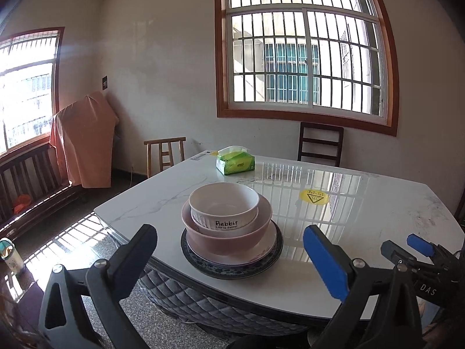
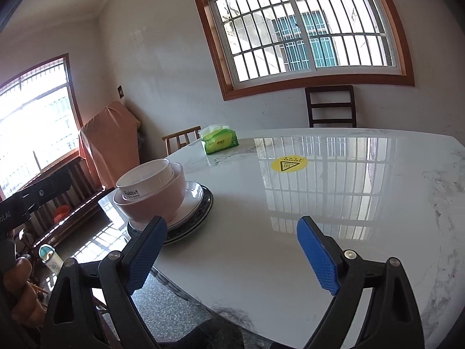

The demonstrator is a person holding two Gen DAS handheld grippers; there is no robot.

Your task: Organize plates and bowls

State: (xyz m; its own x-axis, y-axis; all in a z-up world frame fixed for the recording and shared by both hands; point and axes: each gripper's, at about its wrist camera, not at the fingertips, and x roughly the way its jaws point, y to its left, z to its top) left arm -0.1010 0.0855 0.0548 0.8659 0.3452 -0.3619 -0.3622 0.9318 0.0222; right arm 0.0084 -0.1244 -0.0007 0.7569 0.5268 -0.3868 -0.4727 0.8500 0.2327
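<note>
A stack of dishes stands near the front left of the white marble table [image 1: 348, 232]. A white bowl [image 1: 223, 206] marked "Rabbit" sits in a pink bowl [image 1: 229, 235], which rests on a white plate [image 1: 261, 250] over a dark-rimmed plate [image 1: 232, 270]. My left gripper [image 1: 229, 250] is open, its fingers spread wide on either side of the stack and short of it. In the right wrist view the white bowl [image 2: 145, 177], pink bowl [image 2: 157, 203] and plates [image 2: 191, 212] lie left of my right gripper [image 2: 232, 247], which is open over bare table with nothing between its fingers.
A green tissue pack [image 1: 235, 163] lies at the table's far side, with a yellow warning sticker [image 1: 314, 197] in the middle. Two wooden chairs [image 1: 319, 142] stand behind the table. A bottle [image 1: 11, 256] is on the floor at left. The right gripper's tip [image 1: 418, 245] shows at right.
</note>
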